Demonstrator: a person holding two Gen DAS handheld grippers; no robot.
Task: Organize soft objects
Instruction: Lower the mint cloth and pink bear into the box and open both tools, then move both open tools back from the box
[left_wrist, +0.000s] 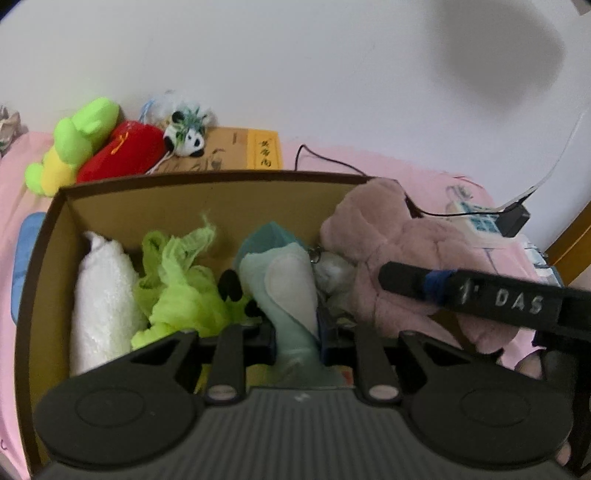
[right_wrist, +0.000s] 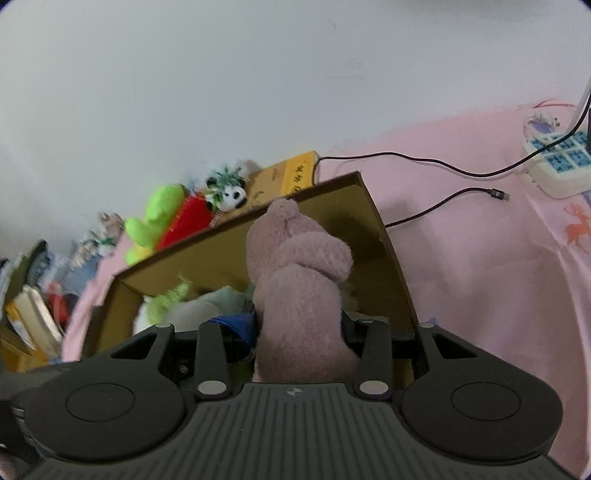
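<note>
Over the cardboard box (left_wrist: 110, 192), both angled down — left hand-held gripper (left_wrist: 297, 339) pinching mint plush (left_wrist: 291, 280); right hand-held gripper (right_wrist: 299, 332) clamping pink bear (right_wrist: 295, 280).

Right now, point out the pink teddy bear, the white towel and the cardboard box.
pink teddy bear (right_wrist: 295, 266), right wrist view, on its furry body.
white towel (left_wrist: 103, 295), left wrist view, middle of the roll.
cardboard box (left_wrist: 221, 195), left wrist view, inner back wall.

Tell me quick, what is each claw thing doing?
Left gripper: closed on the pale teal soft toy, over the cardboard box.
Right gripper: closed on the pink plush bear.
</note>
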